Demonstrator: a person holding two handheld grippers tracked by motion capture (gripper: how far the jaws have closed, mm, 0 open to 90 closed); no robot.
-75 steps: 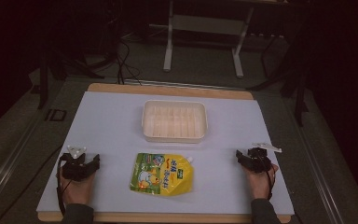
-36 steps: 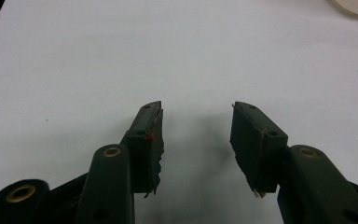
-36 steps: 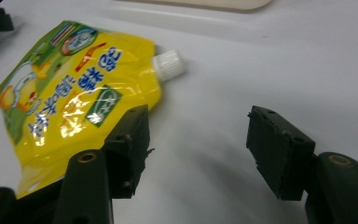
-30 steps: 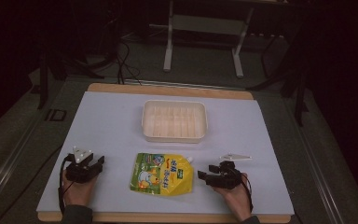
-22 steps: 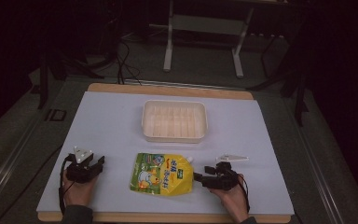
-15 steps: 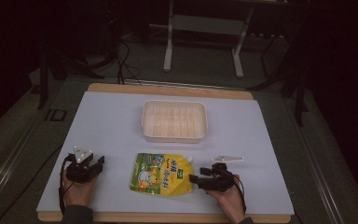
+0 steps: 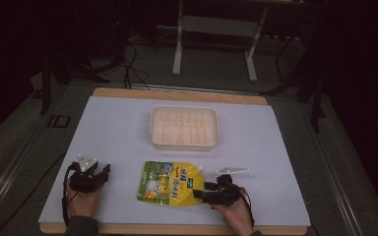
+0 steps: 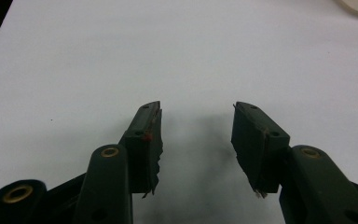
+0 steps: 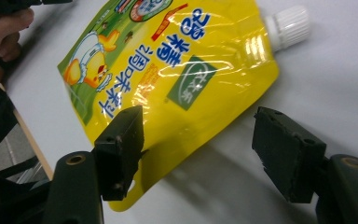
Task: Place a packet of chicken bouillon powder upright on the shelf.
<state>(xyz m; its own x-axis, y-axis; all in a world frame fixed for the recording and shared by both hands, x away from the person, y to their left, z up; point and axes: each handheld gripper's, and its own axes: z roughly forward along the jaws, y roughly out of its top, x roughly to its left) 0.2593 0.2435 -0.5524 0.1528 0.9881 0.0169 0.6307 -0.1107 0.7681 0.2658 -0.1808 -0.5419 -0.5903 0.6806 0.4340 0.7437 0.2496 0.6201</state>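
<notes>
A: Your right gripper (image 9: 198,154) has its jaws spread wide, holding nothing, straddling the near edge of the flat yellow-and-green spouted refill pouch (image 9: 168,70) lying on the white table (image 9: 335,84).

B: Push deeper, then close; your left gripper (image 8: 196,140) idles agape.

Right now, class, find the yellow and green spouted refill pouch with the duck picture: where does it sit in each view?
High view: yellow and green spouted pouch lies flat at bottom centre, below the white plastic tray.
Left gripper view: not in it.
Right gripper view: the pouch spans the upper middle, its near edge between the open right gripper jaws.
Shared landmark: the white screw cap.
</notes>
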